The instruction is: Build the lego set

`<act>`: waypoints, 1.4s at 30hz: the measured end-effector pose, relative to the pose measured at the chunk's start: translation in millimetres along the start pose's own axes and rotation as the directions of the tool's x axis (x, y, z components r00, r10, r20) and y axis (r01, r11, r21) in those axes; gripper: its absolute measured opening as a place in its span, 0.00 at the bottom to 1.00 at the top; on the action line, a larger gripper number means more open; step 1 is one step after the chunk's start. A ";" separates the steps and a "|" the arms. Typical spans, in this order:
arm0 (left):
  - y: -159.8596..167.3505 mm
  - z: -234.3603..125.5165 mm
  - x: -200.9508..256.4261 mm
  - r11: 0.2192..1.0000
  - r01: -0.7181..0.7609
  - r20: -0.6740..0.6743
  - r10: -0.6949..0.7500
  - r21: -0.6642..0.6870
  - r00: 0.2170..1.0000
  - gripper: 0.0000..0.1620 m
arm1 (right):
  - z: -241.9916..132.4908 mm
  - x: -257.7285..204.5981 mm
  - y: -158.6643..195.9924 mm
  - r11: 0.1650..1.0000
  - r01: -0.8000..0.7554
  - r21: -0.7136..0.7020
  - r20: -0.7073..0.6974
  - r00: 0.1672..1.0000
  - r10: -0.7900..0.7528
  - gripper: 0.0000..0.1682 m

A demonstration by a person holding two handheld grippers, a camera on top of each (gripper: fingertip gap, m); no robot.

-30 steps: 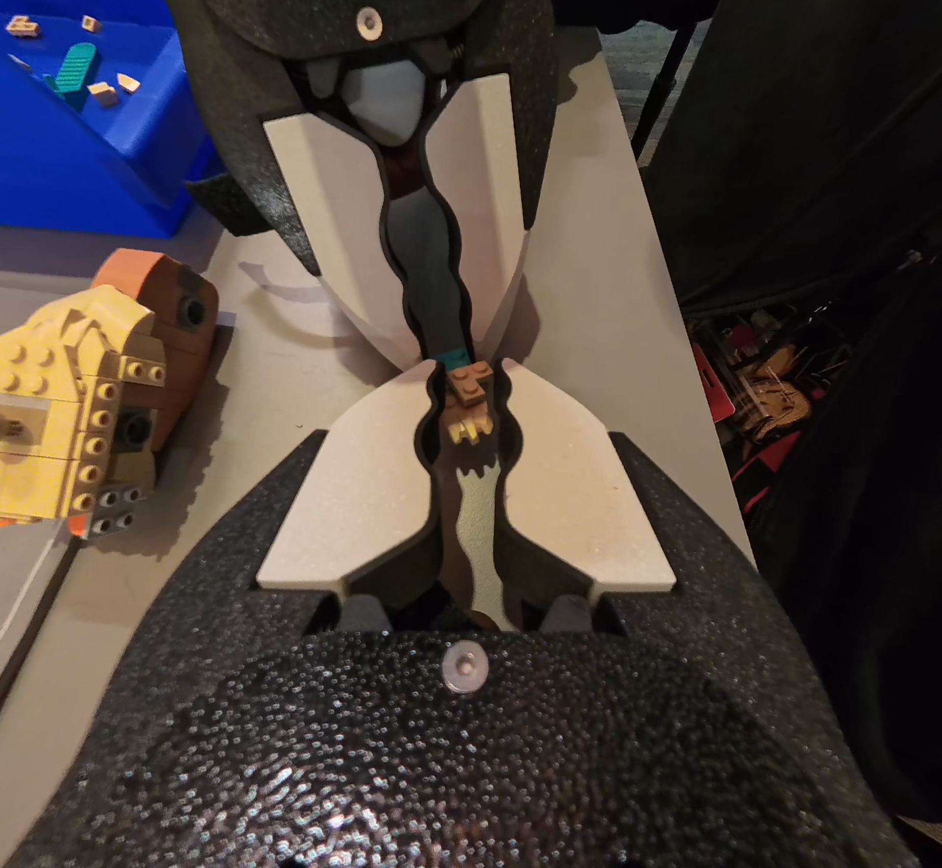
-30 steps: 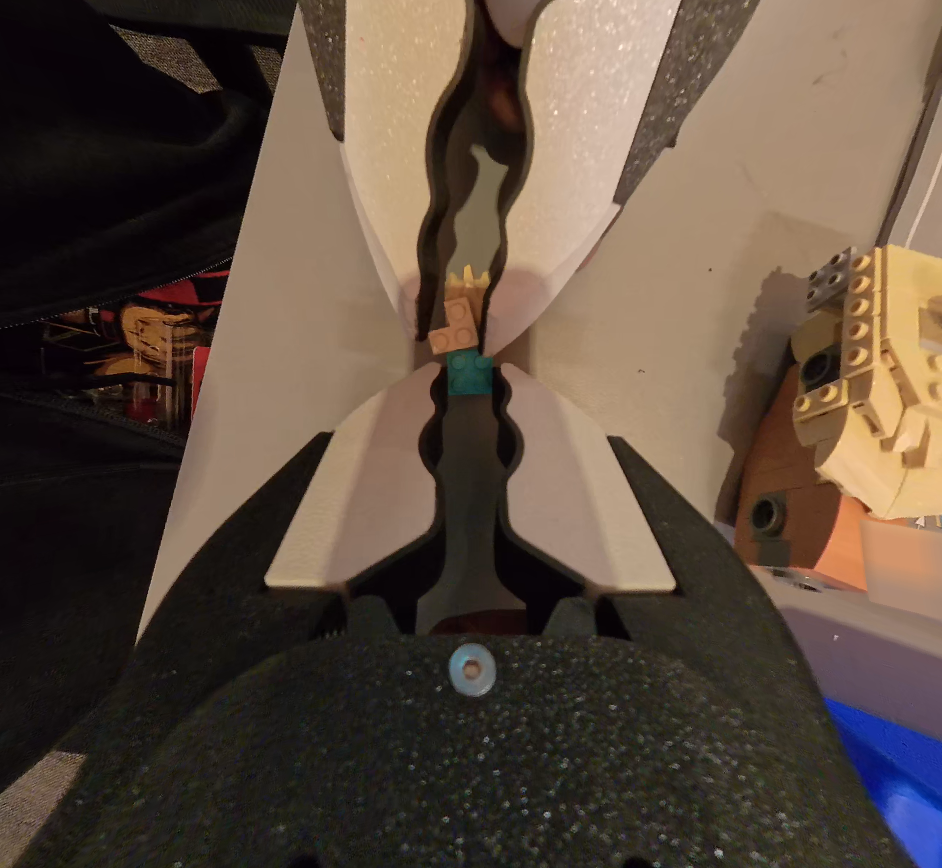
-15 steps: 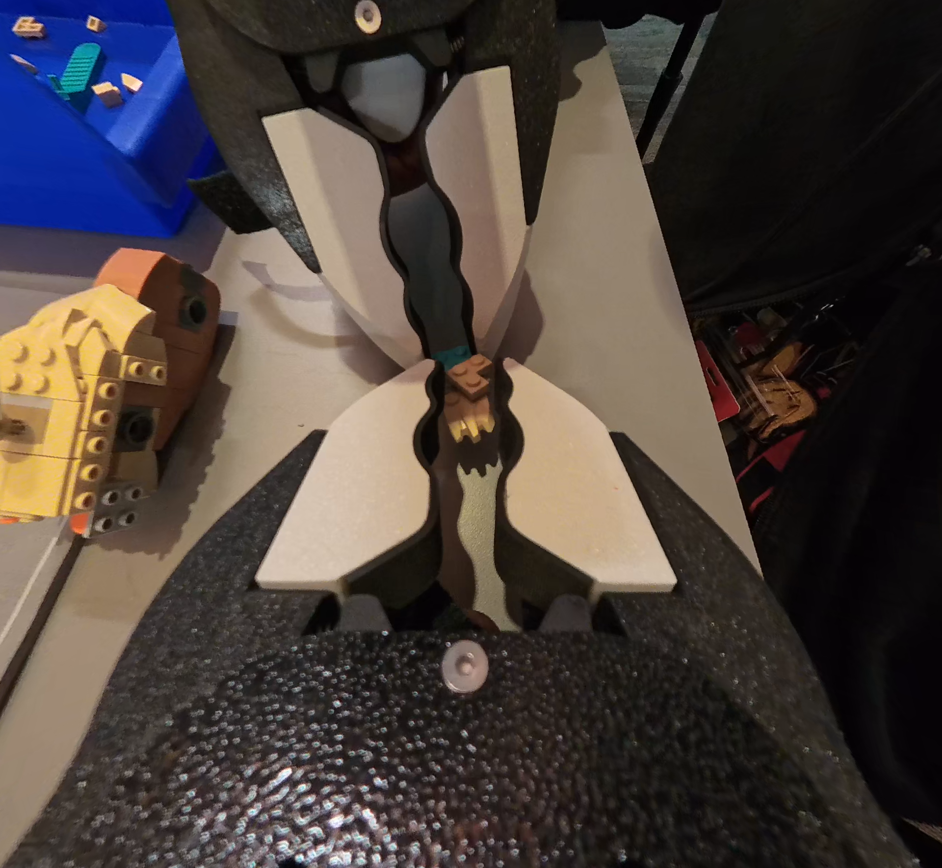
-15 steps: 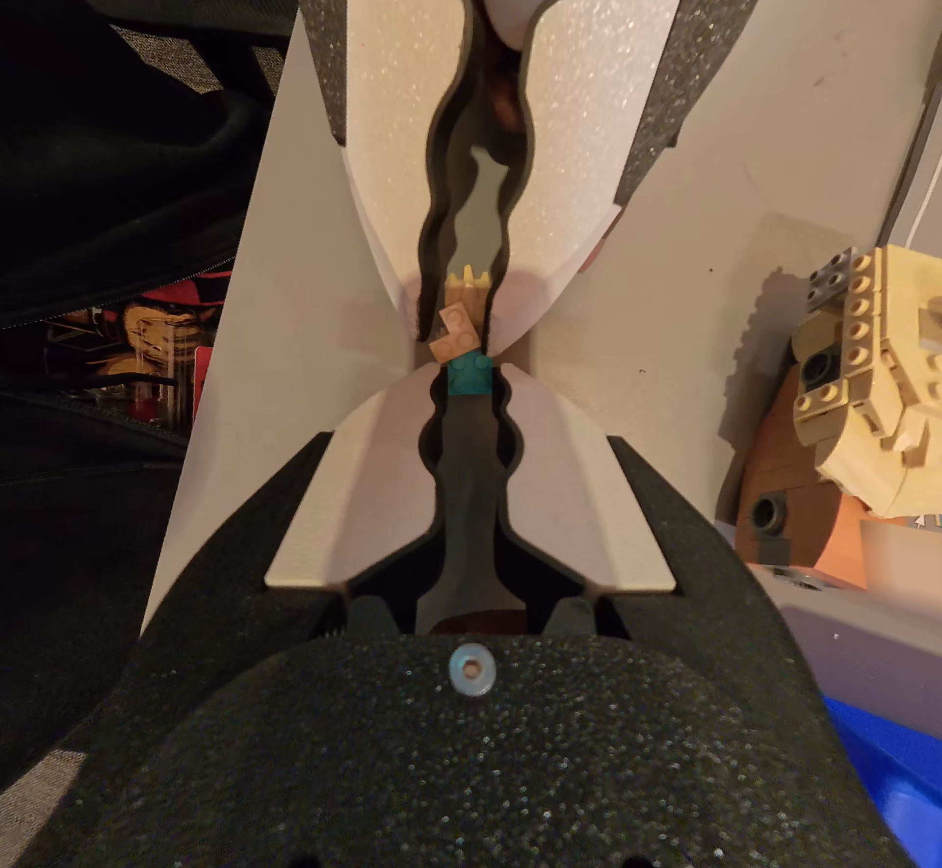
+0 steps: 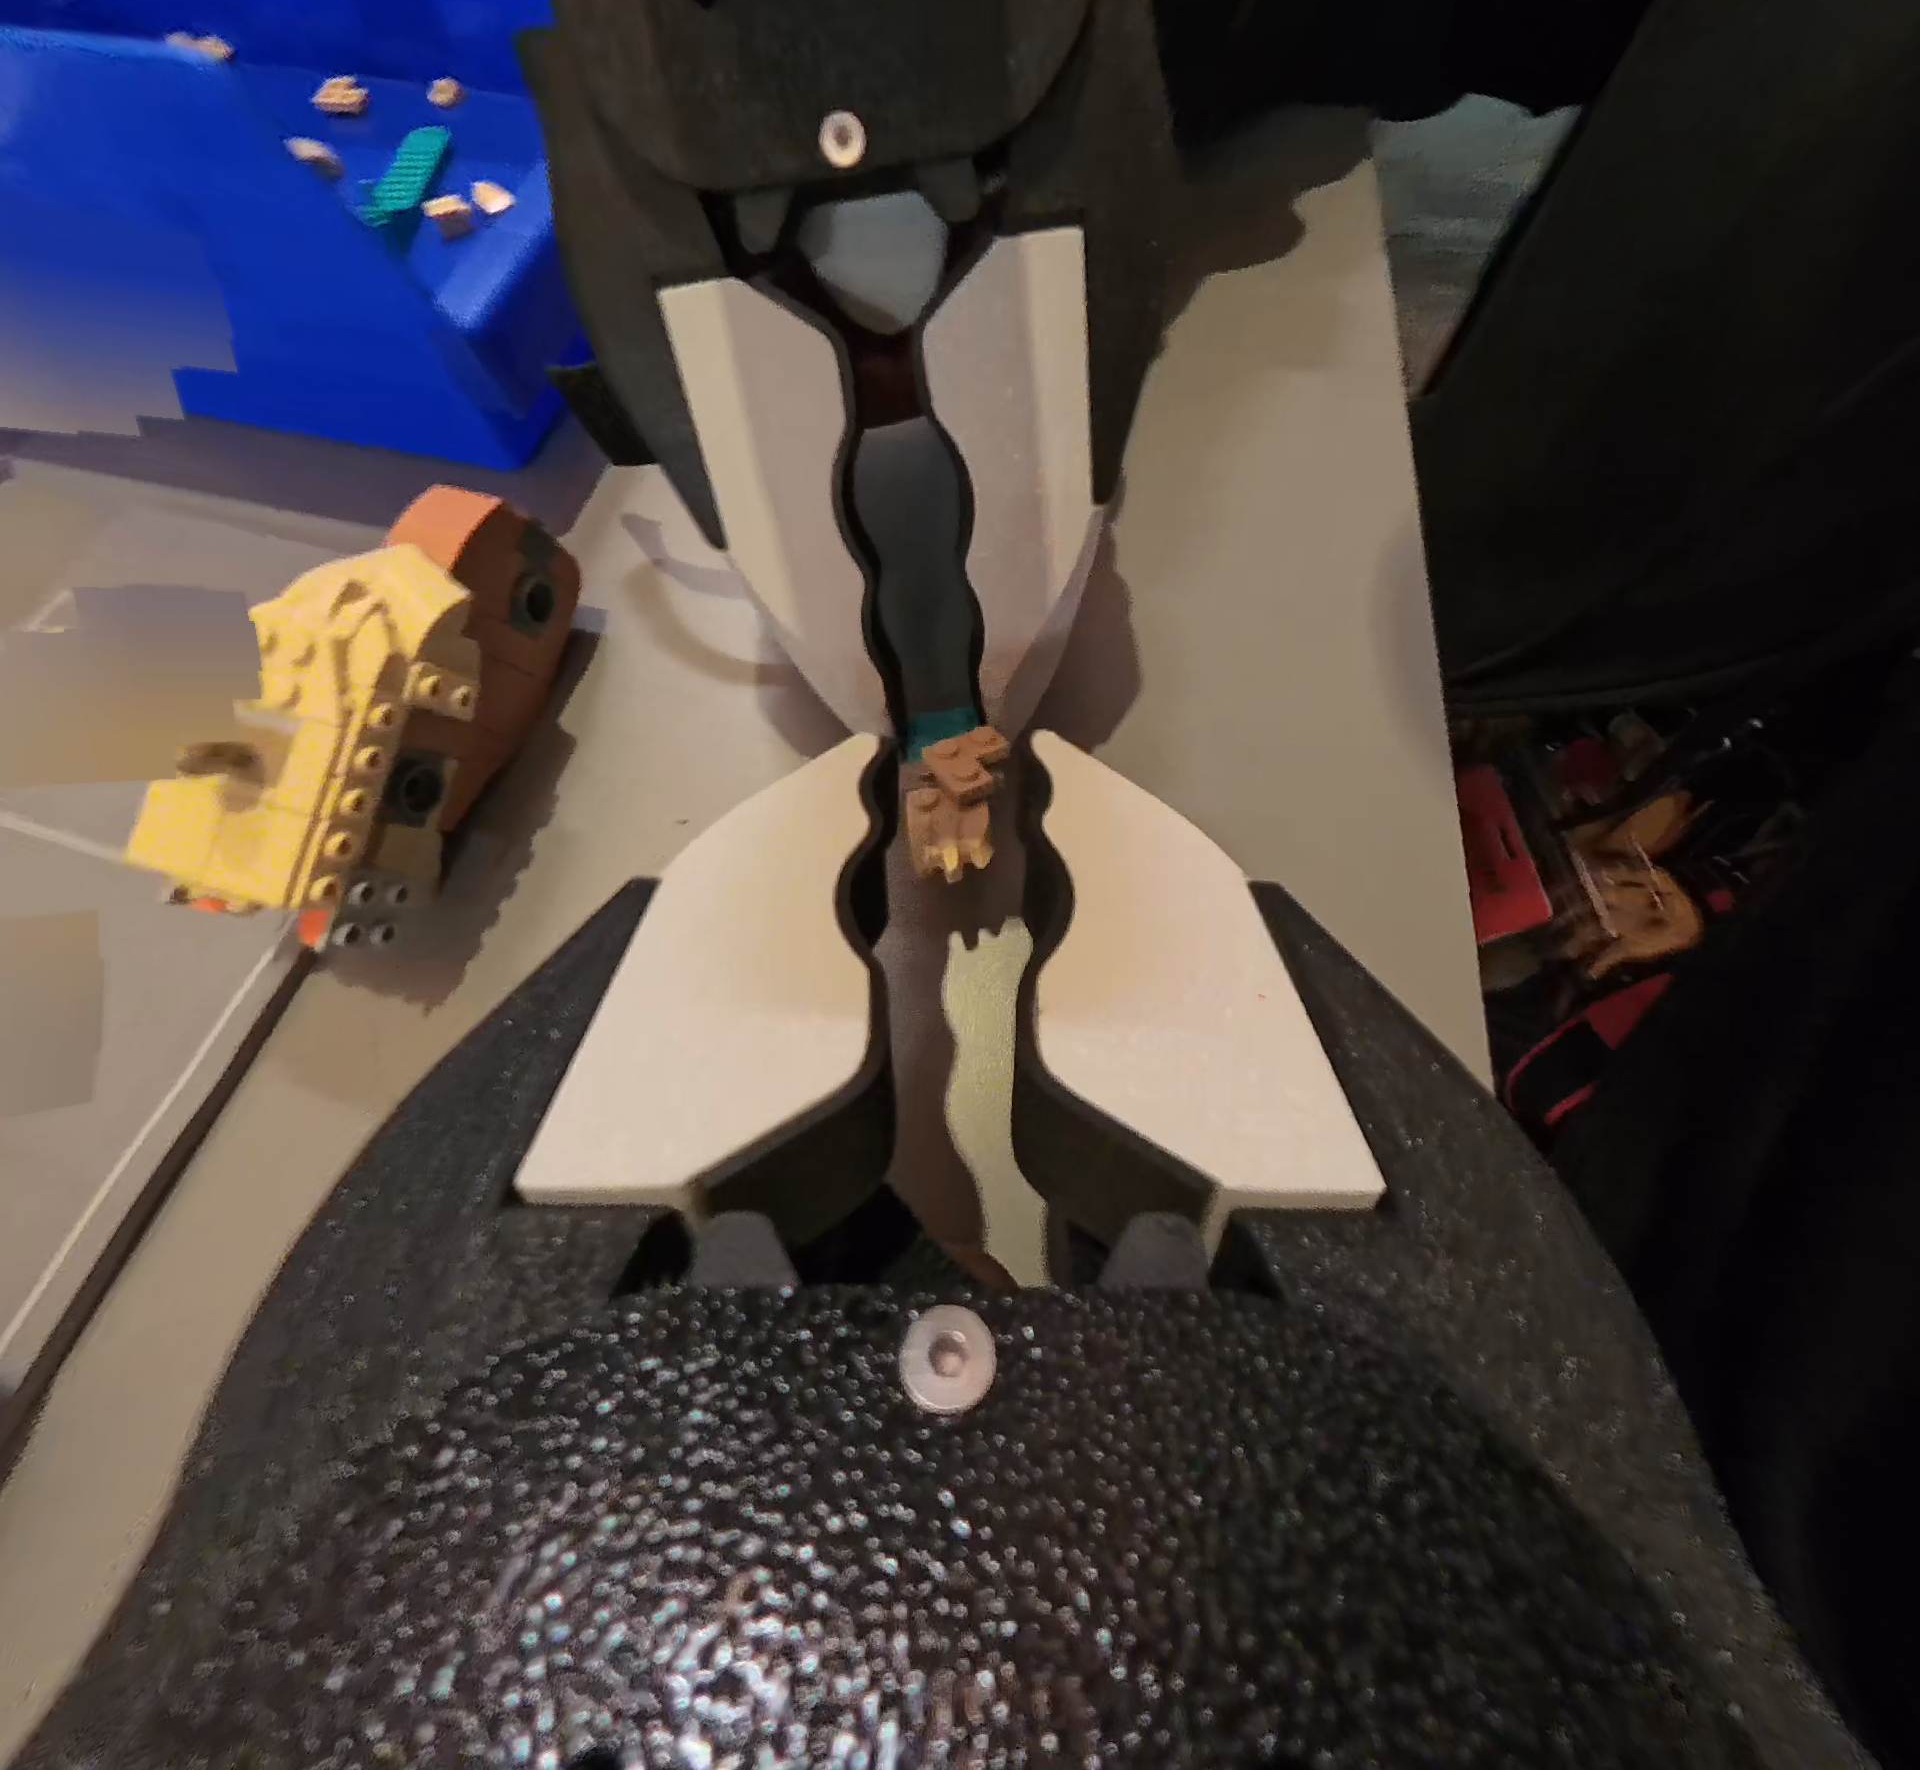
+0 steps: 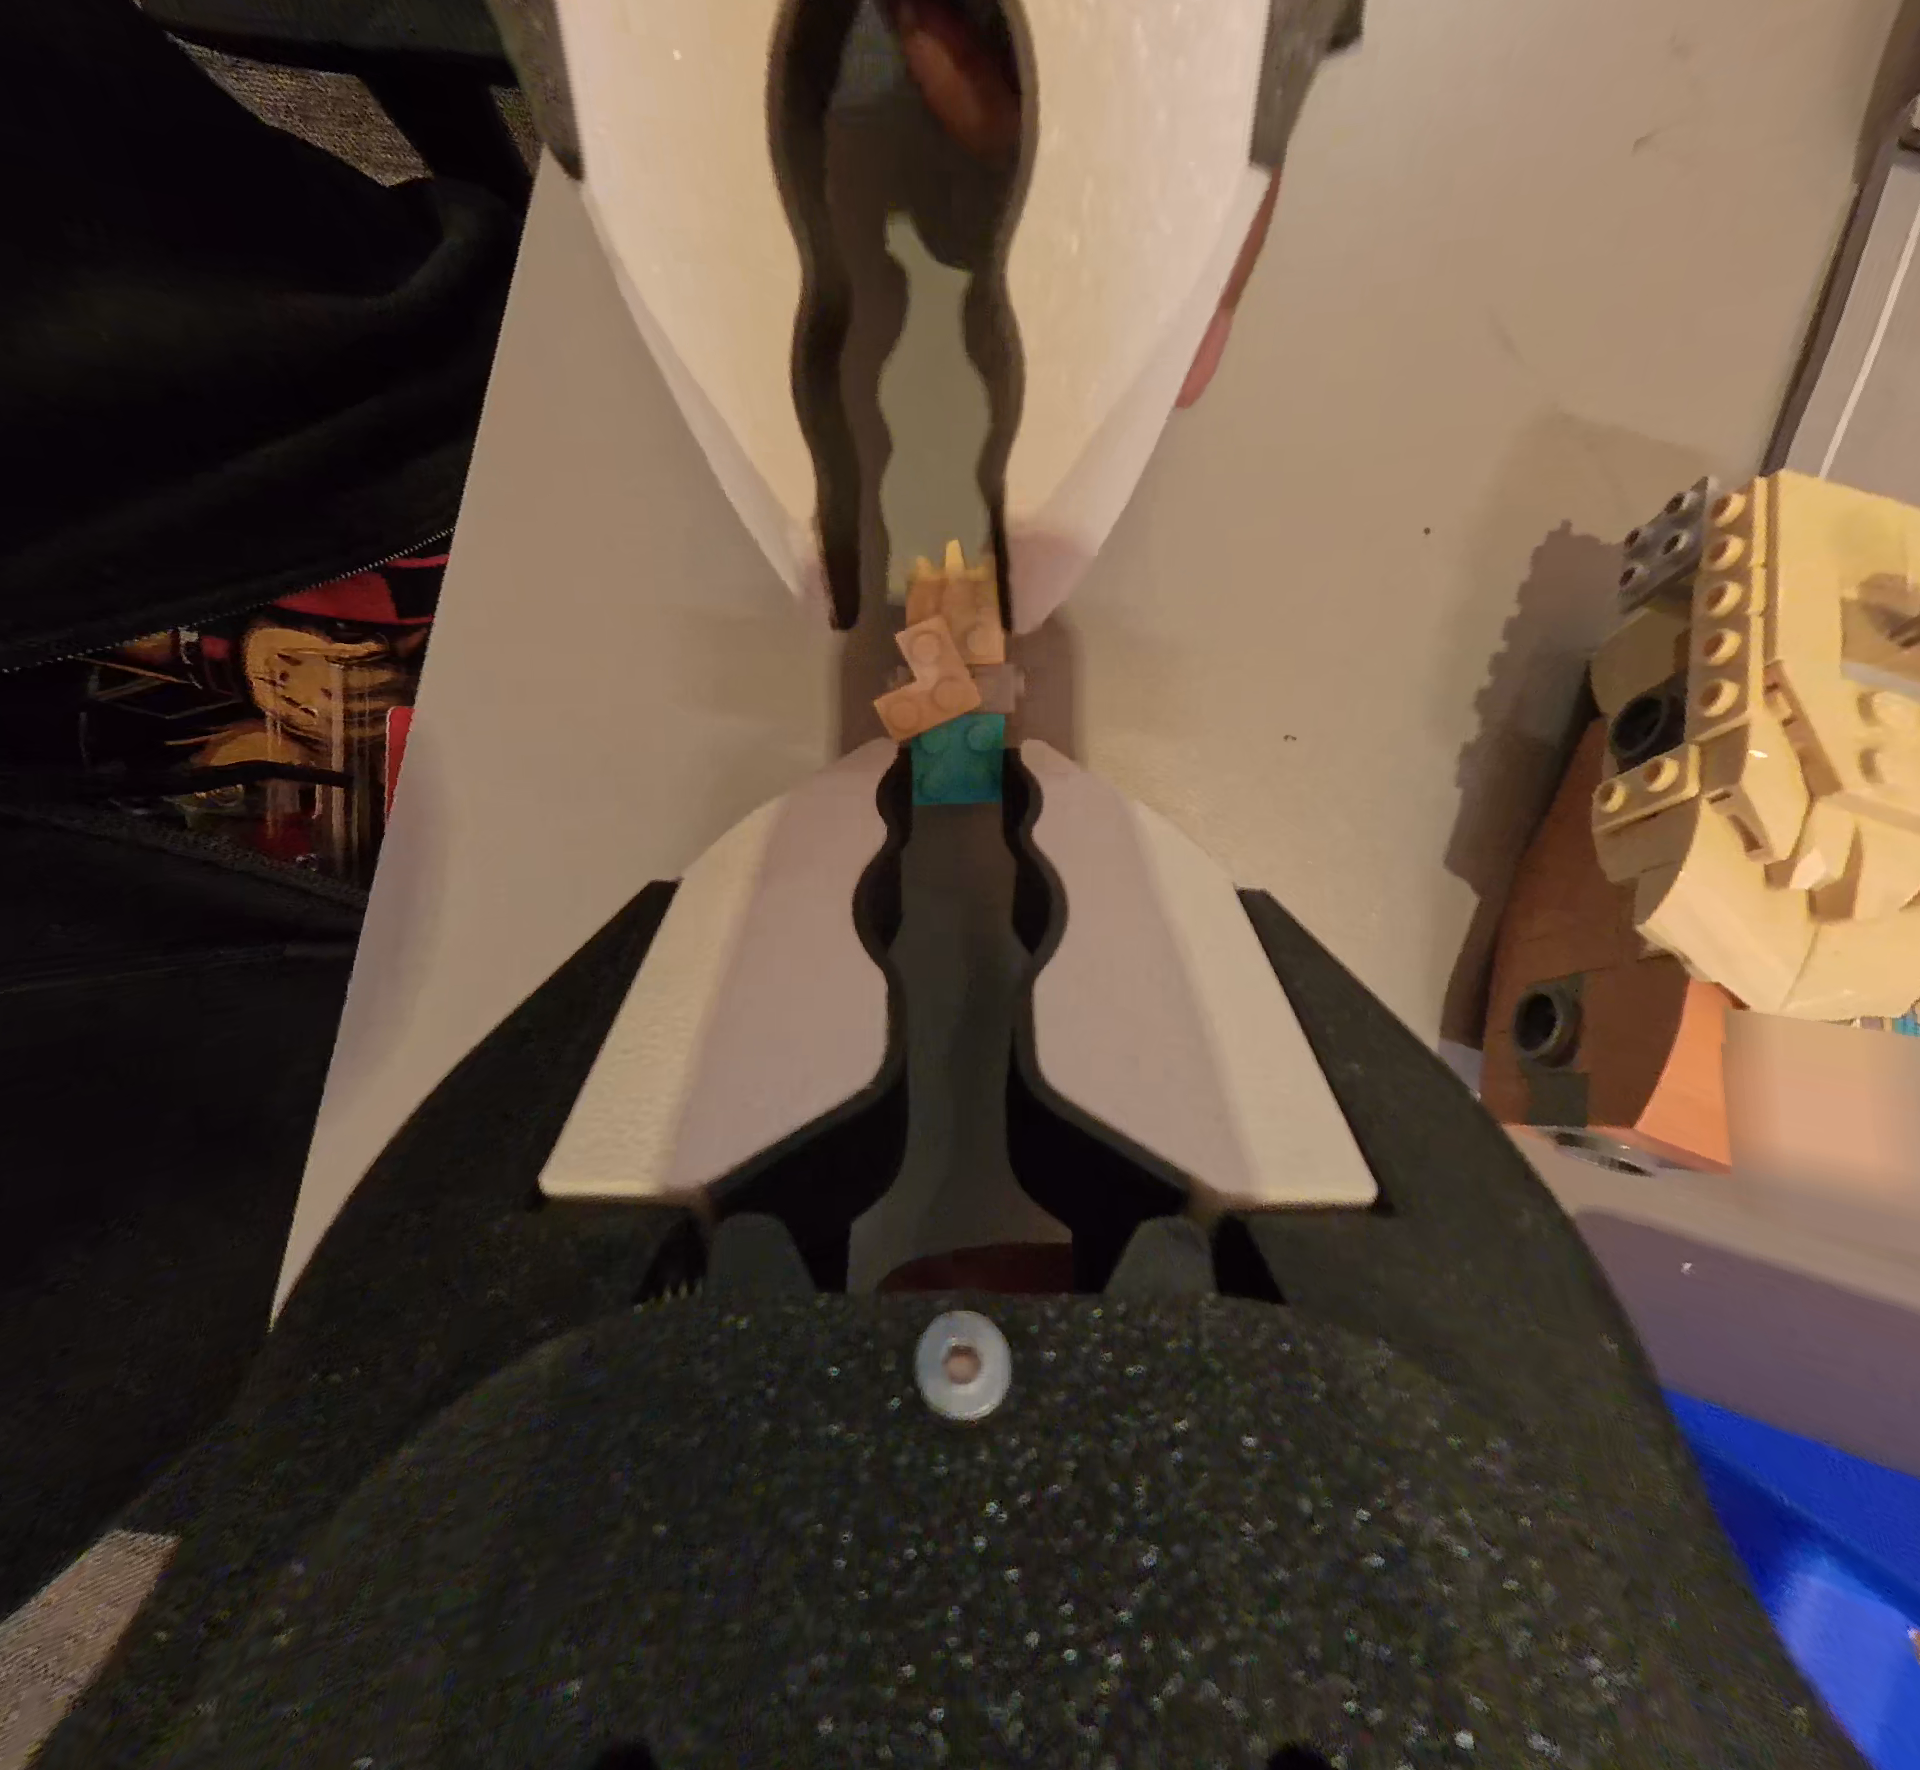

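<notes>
Left wrist view shows the left gripper (image 5: 951,816) with its two white fingers (image 5: 769,972) a little apart; the tan claw piece (image 5: 951,811) sits between their tips, but whether they pinch it I cannot tell, because a dark gap shows on both sides. Opposite, the right gripper (image 5: 940,728) points toward it, tip to tip, and its fingers are pressed onto a small teal brick (image 5: 938,731). This teal brick touches the tan piece, which has an L-shaped plate on top and pale pointed teeth at its near end.

Right wrist view gives the same meeting from the other side: the right gripper (image 6: 956,775) pinches the teal brick (image 6: 956,762), and the tan claw piece (image 6: 940,655) lies tilted just beyond it, between the tips of the left gripper (image 6: 920,598).

Both grippers are above a grey table (image 5: 1247,577). A half-built lego model (image 5: 343,754) (yellow-tan and brown) stands on the table to one side, well apart from the grippers. Behind it a blue bin (image 5: 260,266) holds several loose small bricks.
</notes>
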State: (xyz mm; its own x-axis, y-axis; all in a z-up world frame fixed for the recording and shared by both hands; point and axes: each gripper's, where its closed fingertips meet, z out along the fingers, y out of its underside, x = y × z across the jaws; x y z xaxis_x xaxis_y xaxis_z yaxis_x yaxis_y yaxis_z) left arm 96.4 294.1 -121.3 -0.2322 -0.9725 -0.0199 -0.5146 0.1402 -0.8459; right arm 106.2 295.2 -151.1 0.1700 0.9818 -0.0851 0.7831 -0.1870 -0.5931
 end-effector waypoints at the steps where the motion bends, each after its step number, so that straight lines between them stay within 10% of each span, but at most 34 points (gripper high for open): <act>1: -0.2 -1.7 -2.7 1.000 0.021 0.053 -0.020 -0.013 0.998 0.13 | -0.4 0.8 0.4 1.000 -0.001 -0.003 -0.004 1.000 0.001 0.10; 10: 6.1 5.2 -1.6 0.995 0.061 0.275 -0.037 -0.079 0.961 0.09 | -1.4 2.1 1.5 1.000 -0.007 -0.012 -0.015 1.000 0.007 0.09; 42: 12.8 10.1 12.0 0.977 -0.136 0.108 0.155 -0.165 0.982 0.07 | -0.1 -11.0 0.4 0.999 0.051 -0.013 0.035 0.998 -0.050 0.09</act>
State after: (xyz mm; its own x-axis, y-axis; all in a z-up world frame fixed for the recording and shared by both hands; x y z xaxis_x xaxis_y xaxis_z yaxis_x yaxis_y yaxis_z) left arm 95.4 282.4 -137.7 -0.2190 -0.9533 -0.2078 -0.6074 0.2999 -0.7357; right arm 104.8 284.3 -150.3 0.1094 0.9905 -0.0832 0.7987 -0.1374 -0.5858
